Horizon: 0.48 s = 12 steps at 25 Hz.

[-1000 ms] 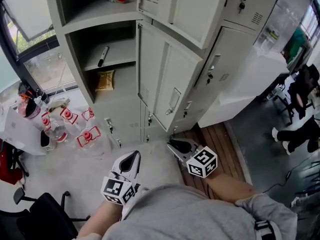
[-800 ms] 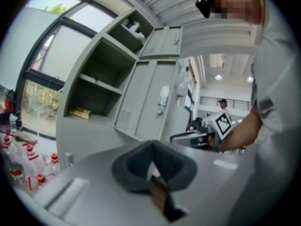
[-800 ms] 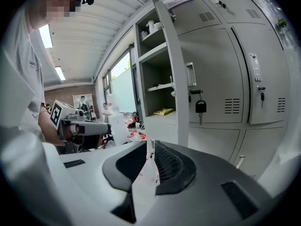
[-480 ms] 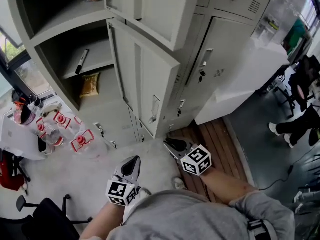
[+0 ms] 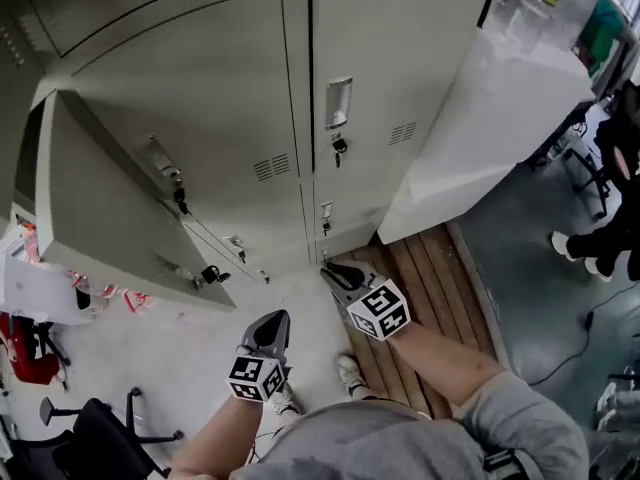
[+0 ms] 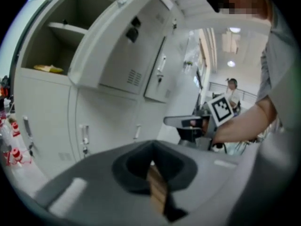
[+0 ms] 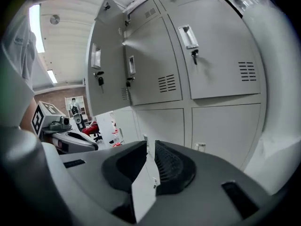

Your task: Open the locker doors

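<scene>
On the lockers (image 5: 215, 88), the left door (image 5: 100, 208) hangs open and the ones right of it are shut. Left gripper (image 5: 276, 318) sits low out front, fingers together, empty. Right gripper (image 5: 330, 269) is near the lockers' base, fingers a narrow slit apart, nothing between.

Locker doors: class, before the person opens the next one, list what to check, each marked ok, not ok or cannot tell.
1. Left gripper empty: ok, jaws together on nothing.
2. Right gripper empty: ok, jaws slightly apart, nothing between.
3. Handle of the closed door at the right unobstructed: ok.
4. Key in place below the handle: ok.
5. That door unlocked: cannot tell.
6. Open door at the left clear of both grippers: ok.
</scene>
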Tool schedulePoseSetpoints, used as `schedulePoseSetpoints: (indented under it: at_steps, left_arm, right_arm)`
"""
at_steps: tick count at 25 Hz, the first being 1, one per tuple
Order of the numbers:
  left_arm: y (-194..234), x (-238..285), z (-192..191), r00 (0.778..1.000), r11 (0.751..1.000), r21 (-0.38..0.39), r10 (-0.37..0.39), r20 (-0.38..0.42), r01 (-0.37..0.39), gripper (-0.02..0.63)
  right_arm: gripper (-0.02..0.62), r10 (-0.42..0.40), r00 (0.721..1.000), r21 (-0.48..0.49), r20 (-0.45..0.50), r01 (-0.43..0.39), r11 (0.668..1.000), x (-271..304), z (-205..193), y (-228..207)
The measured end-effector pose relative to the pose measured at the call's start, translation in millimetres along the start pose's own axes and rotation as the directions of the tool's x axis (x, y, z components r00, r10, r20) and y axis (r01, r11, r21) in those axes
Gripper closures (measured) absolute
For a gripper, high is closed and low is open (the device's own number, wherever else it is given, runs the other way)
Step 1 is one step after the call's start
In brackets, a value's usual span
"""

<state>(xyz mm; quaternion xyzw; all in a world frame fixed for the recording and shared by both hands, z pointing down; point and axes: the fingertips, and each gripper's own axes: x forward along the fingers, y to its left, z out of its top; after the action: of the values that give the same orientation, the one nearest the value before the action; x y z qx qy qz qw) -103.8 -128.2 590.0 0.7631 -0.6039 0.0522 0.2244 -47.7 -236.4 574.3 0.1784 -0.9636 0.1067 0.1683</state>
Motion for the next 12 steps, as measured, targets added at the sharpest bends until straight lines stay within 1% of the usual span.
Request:
schedulePoseSetpoints:
  at_steps: [3,6,12]
  left_arm:
    - [-3.7,50.0,-10.2,1.000,1.000,0.008,0.030,-0.006,-0.029,0.601]
    - [0.2,90.9,-19.0,0.999,0.999,0.002,0.052,0.004,-0.052,0.601]
    - [27.8,138.7,-43.2,0.995,0.995,-0.044,0.093,0.019,-0.092,0.601]
  right_arm:
    - [0.543,0.002,1.000,-0.001,-0.004,-0.002,1.000,7.8,-18.9,-36.1]
    - [0.543,-0.003,1.000,0.001,-0.005,0.003,1.000,23.0,-37.7,-65.4]
    - [0.541,-0.057,0.998,0.044,-0.015,0.058,0.997,67.6,-78.2,-111.0]
